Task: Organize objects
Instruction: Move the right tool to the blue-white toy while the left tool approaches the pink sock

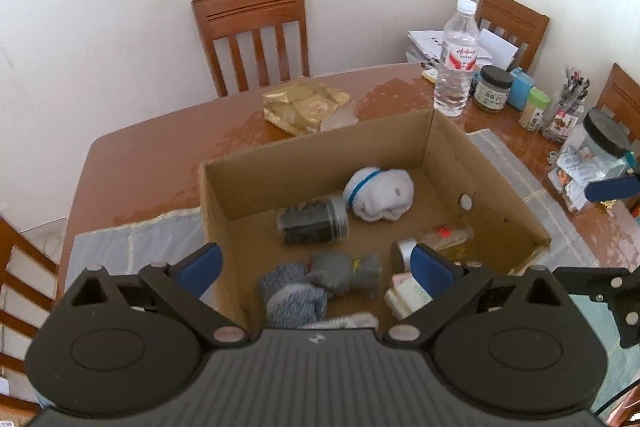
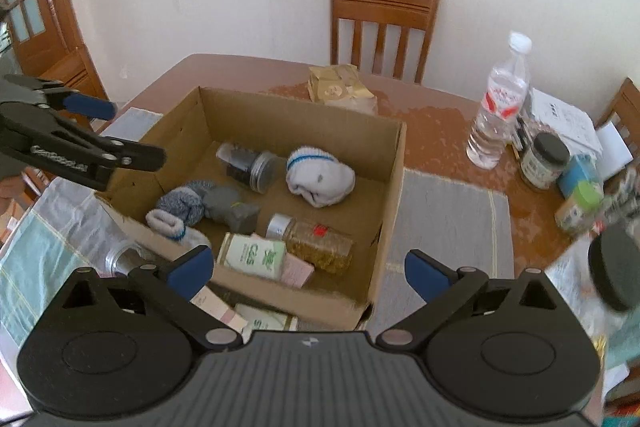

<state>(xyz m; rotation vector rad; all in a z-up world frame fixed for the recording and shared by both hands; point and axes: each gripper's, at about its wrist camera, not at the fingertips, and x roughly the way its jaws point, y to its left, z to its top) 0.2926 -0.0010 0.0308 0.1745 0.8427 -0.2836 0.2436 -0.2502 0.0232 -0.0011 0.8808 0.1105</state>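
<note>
Left wrist view, left to right: the left gripper (image 1: pixel 316 267) hangs over the near wall of the cardboard box (image 1: pixel 496 183), jaws spread wide, nothing between them. Inside the box, a grey sock bundle (image 1: pixel 308 287) lies at 6 o'clock, a dark-filled jar (image 1: pixel 312 223) on its side at centre, a white sock ball (image 1: pixel 380 195) at 1 o'clock, and a golden-filled jar (image 1: pixel 444 237) at 4 o'clock. A water bottle (image 1: pixel 456 63) stands on the table (image 1: pixel 160 151) beyond the far right corner.

Right wrist view: the right gripper (image 2: pixel 308 271) hovers at the near rim, jaws likewise wide and empty; a green-labelled carton (image 2: pixel 254 255) lies at 6 o'clock.
</note>
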